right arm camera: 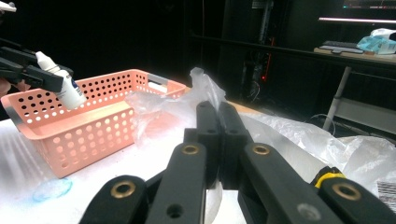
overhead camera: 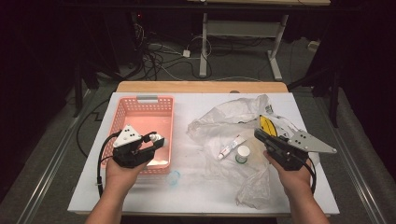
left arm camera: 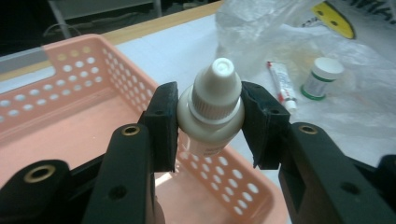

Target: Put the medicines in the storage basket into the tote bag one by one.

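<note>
- Our left gripper [left arm camera: 210, 126] clenched a small white dropper bottle [left arm camera: 211, 109], carried above the pink basket [left arm camera: 70, 116] near its right wall.
- Our right gripper [right arm camera: 218, 140] sat closed and empty over the plastic bag [overhead camera: 224, 123].
- Nothing seemed to lie in the basket, though its floor was partly hidden.
- A tube [overhead camera: 232, 146] and a white-capped jar [overhead camera: 242, 154] were left on the bag.
</note>
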The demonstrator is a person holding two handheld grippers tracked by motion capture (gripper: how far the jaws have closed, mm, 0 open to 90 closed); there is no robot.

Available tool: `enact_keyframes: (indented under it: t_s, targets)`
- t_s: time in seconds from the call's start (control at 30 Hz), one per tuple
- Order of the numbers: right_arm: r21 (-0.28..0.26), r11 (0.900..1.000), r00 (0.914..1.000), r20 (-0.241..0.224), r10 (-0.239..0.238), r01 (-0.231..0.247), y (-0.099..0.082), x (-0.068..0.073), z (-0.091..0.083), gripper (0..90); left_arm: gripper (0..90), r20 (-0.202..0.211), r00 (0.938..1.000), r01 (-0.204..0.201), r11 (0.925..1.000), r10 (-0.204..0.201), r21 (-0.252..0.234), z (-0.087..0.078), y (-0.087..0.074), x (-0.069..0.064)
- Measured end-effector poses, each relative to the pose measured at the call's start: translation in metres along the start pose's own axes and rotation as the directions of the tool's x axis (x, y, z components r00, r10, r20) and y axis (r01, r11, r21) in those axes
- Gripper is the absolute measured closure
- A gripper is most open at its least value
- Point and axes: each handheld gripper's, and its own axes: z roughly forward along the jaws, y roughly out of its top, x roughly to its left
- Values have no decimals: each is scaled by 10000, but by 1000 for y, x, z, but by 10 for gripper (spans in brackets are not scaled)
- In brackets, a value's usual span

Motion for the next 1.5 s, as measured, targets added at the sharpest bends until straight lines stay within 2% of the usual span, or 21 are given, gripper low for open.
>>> enact_keyframes:
  t_s: [0.2, 0.43, 0.53, 0.7, 0.77, 0.9, 1.03, 1.17, 1.37, 1.5]
  targets:
    - [-77, 10000, 10000, -10, -11, 11, 2, 0, -2, 900, 578, 345, 9991, -261, 9996, 263, -51, 7, 4, -16]
    - [-79, 10000, 10000, -52, -37, 36, 2, 1, -2, 900, 578, 852, 9935, -750, 9972, 749, -26, 25, 14, -46]
    - [-73, 10000, 10000, -47, -39, 39, 2, 2, -1, 900, 578, 1173, 9887, -940, 9956, 933, 9, 38, 18, -60]
    - [-71, 10000, 10000, -40, -49, 49, 2, 2, -1, 900, 578, 1648, 9768, -1450, 9887, 1370, 377, 68, 19, -84]
    - [-84, 10000, 10000, -24, -3, 3, 2, 1, -1, 900, 578, 1638, 9765, -1519, 9865, 1401, 619, 81, 18, -90]
    - [-71, 10000, 10000, -36, -9, 9, 2, 2, 0, 900, 578, 1785, 9740, -1557, 9844, 1392, 820, 104, 15, -97]
    - [-84, 10000, 10000, -59, -13, 12, 2, 2, 0, 900, 578, 1995, 9733, -1338, 9866, 1131, 935, 128, 13, -102]
    - [-101, 9999, 10000, -54, -33, 32, 2, 1, -1, 900, 578, 2071, 9725, -1318, 9849, 1066, 1119, 150, 12, -106]
    - [-157, 9999, 10000, -22, 37, -37, 3, -1, -3, 900, 579, 2103, 9732, -1189, 9863, 929, 1146, 173, 12, -110]
    - [-231, 9997, 10000, 5, 69, -69, 3, -2, -4, 900, 578, 2069, 9740, -1199, 9846, 918, 1276, 184, 14, -111]
